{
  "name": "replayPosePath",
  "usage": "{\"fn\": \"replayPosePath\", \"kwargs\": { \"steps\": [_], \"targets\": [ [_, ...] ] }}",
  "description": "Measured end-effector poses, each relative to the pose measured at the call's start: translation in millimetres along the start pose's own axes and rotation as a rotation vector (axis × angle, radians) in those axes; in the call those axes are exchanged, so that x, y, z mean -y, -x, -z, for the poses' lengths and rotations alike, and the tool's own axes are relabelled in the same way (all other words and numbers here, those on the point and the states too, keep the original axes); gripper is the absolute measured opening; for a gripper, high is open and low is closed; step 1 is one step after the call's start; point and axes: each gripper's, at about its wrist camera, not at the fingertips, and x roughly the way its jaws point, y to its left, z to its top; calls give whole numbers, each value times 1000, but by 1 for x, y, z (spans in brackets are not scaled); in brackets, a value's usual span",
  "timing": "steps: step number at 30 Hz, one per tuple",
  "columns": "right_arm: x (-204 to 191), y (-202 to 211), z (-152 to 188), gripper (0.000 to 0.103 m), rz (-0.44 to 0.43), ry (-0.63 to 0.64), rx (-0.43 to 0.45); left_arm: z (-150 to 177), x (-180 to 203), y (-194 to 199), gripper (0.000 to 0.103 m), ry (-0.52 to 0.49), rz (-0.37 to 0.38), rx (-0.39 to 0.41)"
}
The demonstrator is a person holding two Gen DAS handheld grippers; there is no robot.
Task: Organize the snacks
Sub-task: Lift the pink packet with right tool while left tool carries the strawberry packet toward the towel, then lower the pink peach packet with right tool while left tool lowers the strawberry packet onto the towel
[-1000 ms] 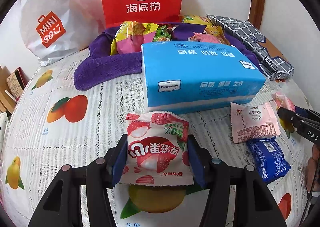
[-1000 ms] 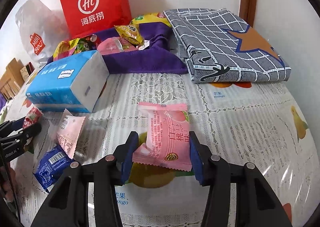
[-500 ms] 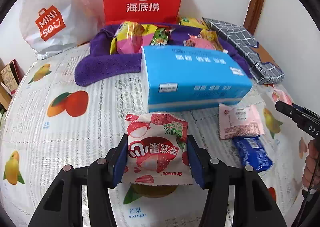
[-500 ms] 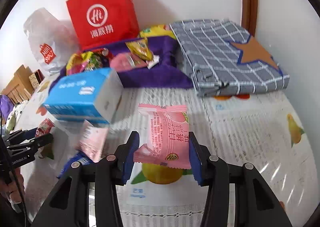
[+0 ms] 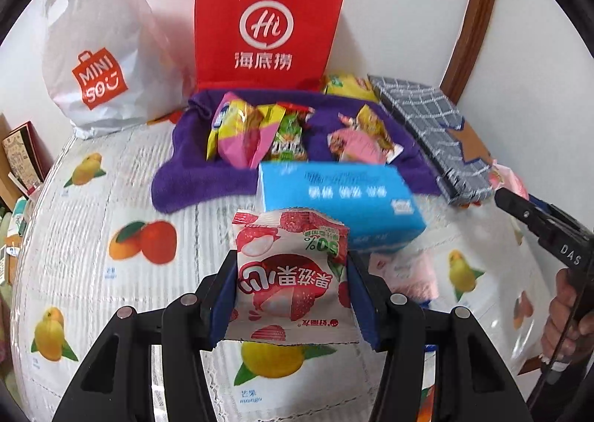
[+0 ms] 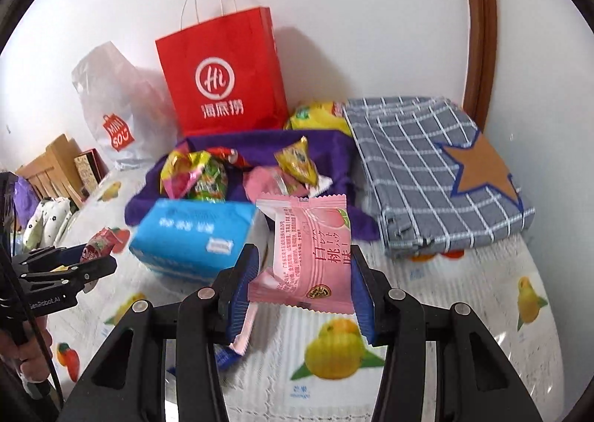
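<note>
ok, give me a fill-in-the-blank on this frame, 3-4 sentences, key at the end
1. The left gripper is shut on a white-and-red ____ candy packet.
2. The right gripper is shut on a ____ peach snack packet.
3. The loose snacks at the back lie on a ____ towel.
4. The blue tissue pack lies in front of the towel, and behind the towel stands a red ____ bag.

Missing words: lychee; pink; purple; paper

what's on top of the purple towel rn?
On the purple towel: a yellow-pink snack bag, a green packet, a pink packet and a small yellow packet. The blue tissue pack hides the towel's near edge.
</note>
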Motion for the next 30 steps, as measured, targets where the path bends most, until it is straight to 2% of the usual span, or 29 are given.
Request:
{"fn": "replayPosePath", "kwargs": {
  "steps": [18,30],
  "targets": [
    [-22,-27,-101,48,-36,57,46,-87,-2,7,53,16,-30,65],
    [-26,-64,-142,48,-67,47,61,-123,-11,-10,53,36,-57,68]
  ]
}}
